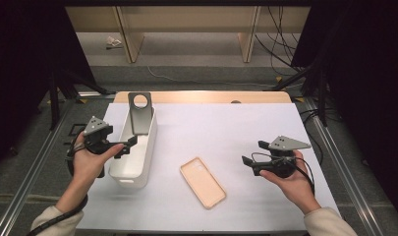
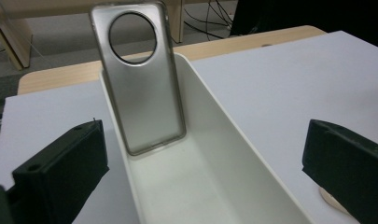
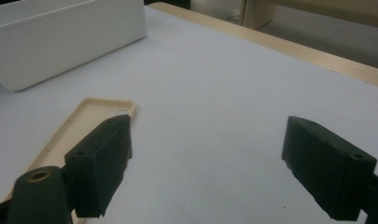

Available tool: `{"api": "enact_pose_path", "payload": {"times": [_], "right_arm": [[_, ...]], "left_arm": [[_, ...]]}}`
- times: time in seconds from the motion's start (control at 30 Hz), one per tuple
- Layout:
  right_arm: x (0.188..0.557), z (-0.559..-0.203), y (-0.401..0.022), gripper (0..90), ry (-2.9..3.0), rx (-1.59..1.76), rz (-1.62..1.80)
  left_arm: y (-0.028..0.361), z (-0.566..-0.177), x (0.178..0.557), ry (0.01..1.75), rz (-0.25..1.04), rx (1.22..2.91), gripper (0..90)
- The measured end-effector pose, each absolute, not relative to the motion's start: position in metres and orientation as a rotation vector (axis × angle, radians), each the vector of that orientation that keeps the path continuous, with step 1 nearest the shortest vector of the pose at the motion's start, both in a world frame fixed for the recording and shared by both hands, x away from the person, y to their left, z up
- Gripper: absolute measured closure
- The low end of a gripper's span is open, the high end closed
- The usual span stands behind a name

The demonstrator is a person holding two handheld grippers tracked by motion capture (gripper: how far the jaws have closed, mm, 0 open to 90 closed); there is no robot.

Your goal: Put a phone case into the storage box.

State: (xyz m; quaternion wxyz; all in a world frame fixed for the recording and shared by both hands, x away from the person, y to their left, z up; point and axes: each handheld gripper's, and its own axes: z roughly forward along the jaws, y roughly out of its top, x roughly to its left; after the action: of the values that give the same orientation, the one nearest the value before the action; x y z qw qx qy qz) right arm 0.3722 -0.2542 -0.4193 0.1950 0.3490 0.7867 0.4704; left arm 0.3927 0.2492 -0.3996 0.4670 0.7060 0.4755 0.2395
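A grey phone case (image 1: 140,114) with a round camera hole leans upright against the far end of a long white bin (image 1: 148,147) at the table's left. In the left gripper view the grey case (image 2: 140,79) stands ahead, inside the bin (image 2: 252,154). My left gripper (image 1: 127,146) hovers at the bin's near left rim, open (image 2: 203,140), gripping nothing. A beige phone case (image 1: 203,182) lies flat, hollow side up, at the table's middle front. My right gripper (image 1: 252,152) is held to its right, open and empty (image 3: 207,128), with the beige case (image 3: 79,126) partly behind its left jaw.
A white mat (image 1: 226,128) covers the table, with a wooden edge (image 1: 201,97) at the far side. Metal rails (image 1: 334,147) run along both sides. Wooden shelf legs (image 1: 130,44) and cables (image 1: 280,44) lie on the floor beyond.
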Motion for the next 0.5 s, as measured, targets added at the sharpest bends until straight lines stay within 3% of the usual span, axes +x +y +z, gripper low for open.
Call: {"api": "enact_pose_path", "payload": {"times": [0.5], "right_arm": [[0.373, -0.422, -0.248, 16.4, 2.239, 0.967, 1.321]], "left_arm": [[0.224, -0.415, 0.348, 1.075, 0.587, 1.749, 0.2]]}}
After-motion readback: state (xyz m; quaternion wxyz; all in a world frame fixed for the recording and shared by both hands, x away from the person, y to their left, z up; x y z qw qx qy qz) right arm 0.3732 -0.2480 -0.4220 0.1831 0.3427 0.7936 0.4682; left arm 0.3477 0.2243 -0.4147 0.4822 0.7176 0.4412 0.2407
